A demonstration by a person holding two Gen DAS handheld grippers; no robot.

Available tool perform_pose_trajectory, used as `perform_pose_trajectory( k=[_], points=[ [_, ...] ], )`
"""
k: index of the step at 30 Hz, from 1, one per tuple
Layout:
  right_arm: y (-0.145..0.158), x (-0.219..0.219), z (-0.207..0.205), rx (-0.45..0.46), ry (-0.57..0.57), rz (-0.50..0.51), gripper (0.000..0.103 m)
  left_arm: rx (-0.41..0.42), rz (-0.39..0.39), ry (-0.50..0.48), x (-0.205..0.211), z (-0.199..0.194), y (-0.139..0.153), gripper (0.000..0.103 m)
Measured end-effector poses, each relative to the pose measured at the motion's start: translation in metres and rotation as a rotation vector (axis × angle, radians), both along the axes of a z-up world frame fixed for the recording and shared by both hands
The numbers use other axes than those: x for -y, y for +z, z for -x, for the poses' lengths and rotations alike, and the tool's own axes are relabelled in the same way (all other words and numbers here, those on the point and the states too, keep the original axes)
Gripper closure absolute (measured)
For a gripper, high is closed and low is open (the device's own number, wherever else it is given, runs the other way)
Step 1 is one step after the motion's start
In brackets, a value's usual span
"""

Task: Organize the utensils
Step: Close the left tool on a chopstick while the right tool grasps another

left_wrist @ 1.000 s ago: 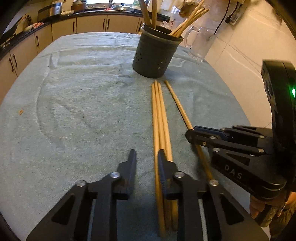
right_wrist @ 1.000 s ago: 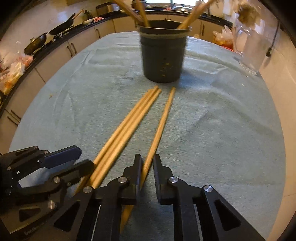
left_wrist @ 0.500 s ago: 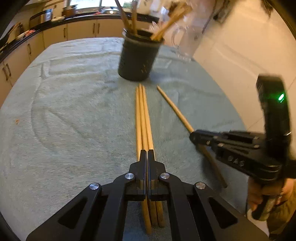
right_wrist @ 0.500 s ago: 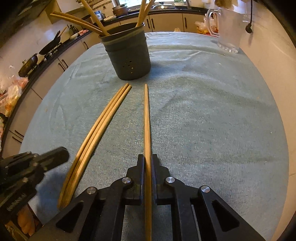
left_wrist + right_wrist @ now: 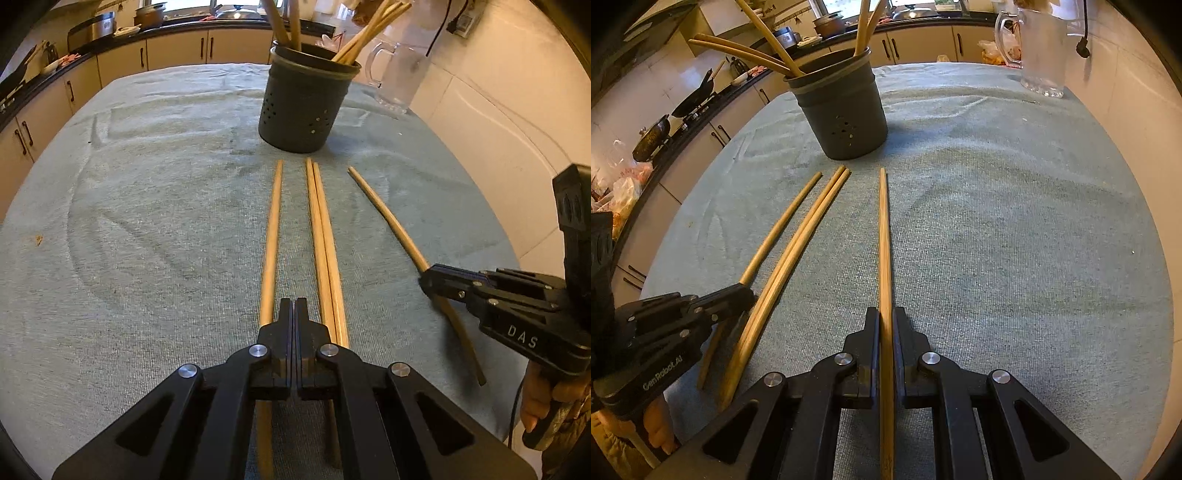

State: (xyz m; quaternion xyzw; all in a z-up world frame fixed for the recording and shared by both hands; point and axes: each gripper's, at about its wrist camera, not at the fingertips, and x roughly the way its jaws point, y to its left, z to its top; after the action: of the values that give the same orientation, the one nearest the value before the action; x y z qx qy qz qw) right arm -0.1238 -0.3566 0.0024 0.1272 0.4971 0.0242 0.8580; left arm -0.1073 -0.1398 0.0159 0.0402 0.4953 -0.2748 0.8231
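Note:
A dark perforated utensil holder [image 5: 306,107] with several wooden chopsticks in it stands at the back of the table; it also shows in the right wrist view [image 5: 842,118]. Loose wooden chopsticks lie on the cloth. My left gripper [image 5: 294,306] is shut, its fingertips together with nothing between them, a single chopstick [image 5: 271,236] just to its left and a pair [image 5: 323,243] to its right. My right gripper [image 5: 885,321] is shut on a fourth chopstick [image 5: 884,236], which points at the holder. In the left wrist view that chopstick [image 5: 384,216] runs under the right gripper [image 5: 428,280].
The table wears a grey-green towel [image 5: 147,221]. A clear glass pitcher [image 5: 399,79] stands at the back right, also in the right wrist view [image 5: 1039,51]. Kitchen counters with pots [image 5: 657,133] run behind and to the left. A white wall [image 5: 498,92] is on the right.
One chopstick has been shifted left, away from the other two of its bundle. My left gripper closed and now sits between them. My right gripper closed on the separate chopstick.

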Motion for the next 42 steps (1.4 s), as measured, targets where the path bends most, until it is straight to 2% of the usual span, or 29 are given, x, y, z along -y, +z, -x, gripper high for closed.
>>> perform_pose_trajectory(
  k=[5,8,10,11,12,14,18,19,20,21,22,24,25,29,32,35,41,42],
  points=[
    [0.001,0.002,0.004,-0.013,-0.023,0.009,0.096,-0.036,0.018,0.03,-0.008,-0.001,0.002,0.103],
    [0.001,0.007,0.009,-0.025,-0.034,0.009,0.096,0.002,0.028,0.01,-0.013,0.006,0.017,0.103],
    [0.001,0.01,0.013,-0.029,-0.034,0.003,0.095,0.027,0.016,0.0,-0.015,0.007,0.023,0.098],
    [0.0,0.011,0.014,-0.029,-0.032,0.002,0.095,0.038,0.002,-0.005,-0.015,0.005,0.024,0.086],
    [0.0,0.012,0.016,-0.029,-0.028,0.001,0.095,0.05,-0.019,-0.003,-0.015,0.002,0.024,0.069],
    [0.0,0.014,0.019,-0.025,-0.02,0.004,0.095,0.055,-0.057,-0.005,-0.012,-0.004,0.019,0.056],
    [0.0,0.013,0.022,-0.02,-0.019,0.004,0.095,-0.01,-0.113,-0.029,-0.004,-0.017,0.001,0.058],
    [0.0,0.013,0.022,-0.02,-0.019,0.006,0.095,0.018,-0.124,-0.017,-0.002,-0.016,0.001,0.062],
    [0.0,0.013,0.022,-0.02,-0.019,0.007,0.095,0.021,-0.139,-0.004,-0.003,-0.015,0.0,0.081],
    [0.0,0.013,0.021,-0.021,-0.019,0.009,0.095,0.024,-0.149,0.022,-0.005,-0.014,0.001,0.094],
    [0.0,0.012,0.022,-0.02,-0.019,0.011,0.095,-0.013,-0.118,0.045,-0.011,-0.015,0.002,0.097],
    [0.0,0.012,0.023,-0.021,-0.02,0.011,0.095,-0.115,-0.029,0.087,-0.024,-0.014,0.0,0.097],
    [0.0,0.012,0.025,-0.022,-0.026,0.007,0.095,-0.145,-0.011,0.105,-0.029,-0.01,0.0,0.097],
    [0.001,0.012,0.03,-0.023,-0.019,0.019,0.095,-0.178,-0.017,0.076,-0.034,0.005,0.005,0.097],
    [0.001,0.012,0.024,-0.036,0.001,0.018,0.093,-0.146,-0.021,0.045,-0.032,0.001,0.017,0.093],
    [0.001,0.015,0.012,-0.067,0.007,0.018,0.092,-0.09,-0.075,0.037,-0.02,-0.012,0.023,0.077],
    [0.003,0.014,-0.028,-0.107,0.033,0.097,0.093,-0.122,-0.146,0.001,0.008,-0.046,0.008,0.077],
    [0.003,0.014,-0.036,-0.115,0.036,0.107,0.093,-0.102,-0.145,0.005,0.011,-0.05,0.009,0.077]
  ],
)
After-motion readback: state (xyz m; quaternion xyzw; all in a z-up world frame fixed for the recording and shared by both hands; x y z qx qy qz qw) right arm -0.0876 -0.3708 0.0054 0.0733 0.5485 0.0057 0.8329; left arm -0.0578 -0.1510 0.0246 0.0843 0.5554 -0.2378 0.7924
